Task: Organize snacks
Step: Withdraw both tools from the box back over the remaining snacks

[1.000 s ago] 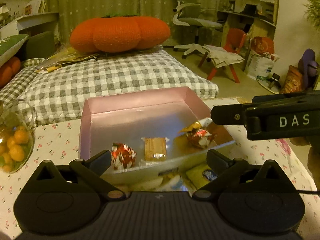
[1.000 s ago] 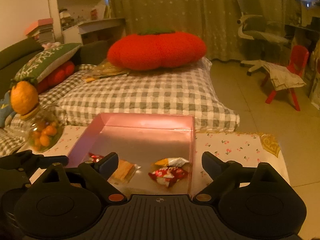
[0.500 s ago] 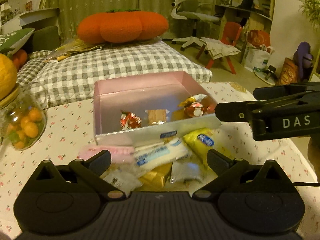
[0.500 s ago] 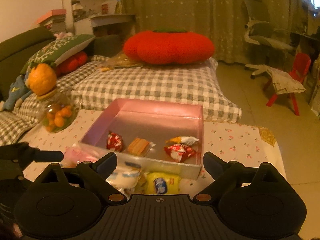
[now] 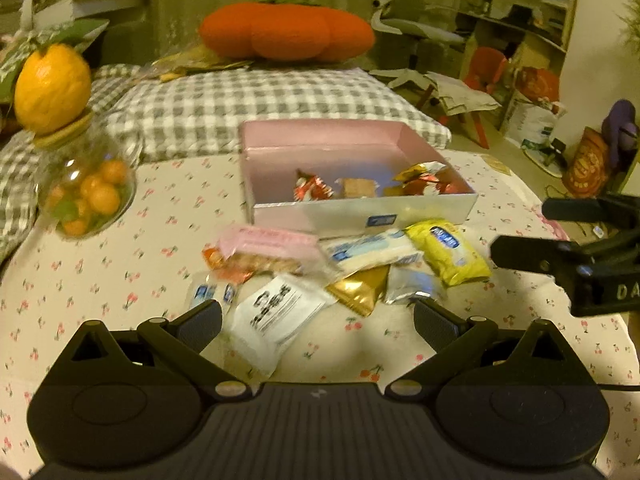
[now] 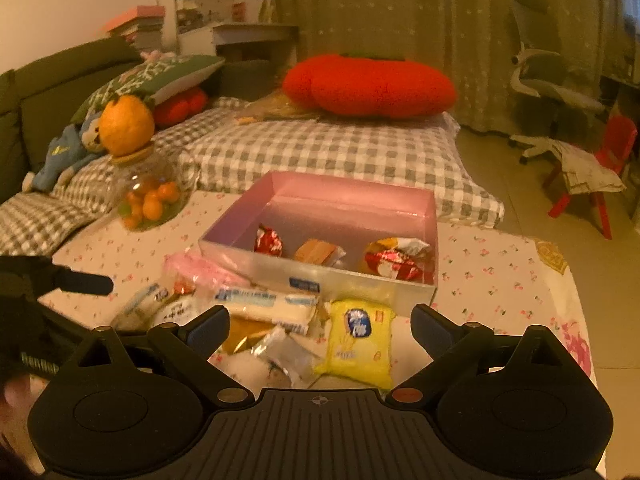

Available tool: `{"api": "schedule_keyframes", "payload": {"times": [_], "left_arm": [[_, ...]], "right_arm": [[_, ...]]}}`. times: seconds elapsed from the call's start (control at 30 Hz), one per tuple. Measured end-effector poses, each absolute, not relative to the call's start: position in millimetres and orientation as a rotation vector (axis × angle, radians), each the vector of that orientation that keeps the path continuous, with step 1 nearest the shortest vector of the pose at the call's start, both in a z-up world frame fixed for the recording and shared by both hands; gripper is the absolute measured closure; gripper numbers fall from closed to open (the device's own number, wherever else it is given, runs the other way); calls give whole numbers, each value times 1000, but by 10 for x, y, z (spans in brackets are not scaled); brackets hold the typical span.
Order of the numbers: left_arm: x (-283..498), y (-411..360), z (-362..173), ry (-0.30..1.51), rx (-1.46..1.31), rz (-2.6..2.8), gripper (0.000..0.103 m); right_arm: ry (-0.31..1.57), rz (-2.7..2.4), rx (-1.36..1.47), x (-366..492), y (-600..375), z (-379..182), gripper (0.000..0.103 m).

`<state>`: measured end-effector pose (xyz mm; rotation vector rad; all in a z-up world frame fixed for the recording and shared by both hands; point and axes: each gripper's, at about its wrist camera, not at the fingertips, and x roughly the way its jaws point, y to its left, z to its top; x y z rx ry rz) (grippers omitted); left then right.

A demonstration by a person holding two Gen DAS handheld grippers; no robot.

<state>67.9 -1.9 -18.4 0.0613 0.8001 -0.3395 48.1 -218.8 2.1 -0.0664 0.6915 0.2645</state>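
Note:
A pink open box (image 5: 320, 132) (image 6: 434, 224) sits on the cherry-print tablecloth and holds several wrapped snacks (image 5: 312, 190) (image 6: 394, 260). In front of it lies a pile of loose snacks: a yellow pack (image 5: 452, 250) (image 6: 358, 340), a pink pack (image 5: 268, 242), a white bar (image 5: 372, 250) (image 6: 272, 306), a gold wrapper (image 5: 360, 288) and a white pack (image 5: 276, 312). My left gripper (image 5: 318, 320) is open and empty just short of the pile. My right gripper (image 6: 320, 326) is open and empty above the pile's near side.
A glass jar of orange candies with an orange-shaped lid (image 5: 80, 184) (image 6: 146, 188) stands at the table's left. A checked mattress (image 5: 260, 100) with a red pumpkin cushion (image 6: 368, 84) lies behind the table. The table's right edge (image 6: 576, 300) drops to the floor.
Both grippers have drawn back and up from the box. The pile of loose snacks in front of the box has come into view. Both stay open.

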Motion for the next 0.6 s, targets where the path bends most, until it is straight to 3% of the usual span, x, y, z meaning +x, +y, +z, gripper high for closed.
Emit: {"api": "schedule_keyframes", "payload": {"times": [0.6], "left_arm": [[506,538,-522,804,75,-261,1]], "right_arm": [[791,342,-193,211,-2149,-515,4]]}}
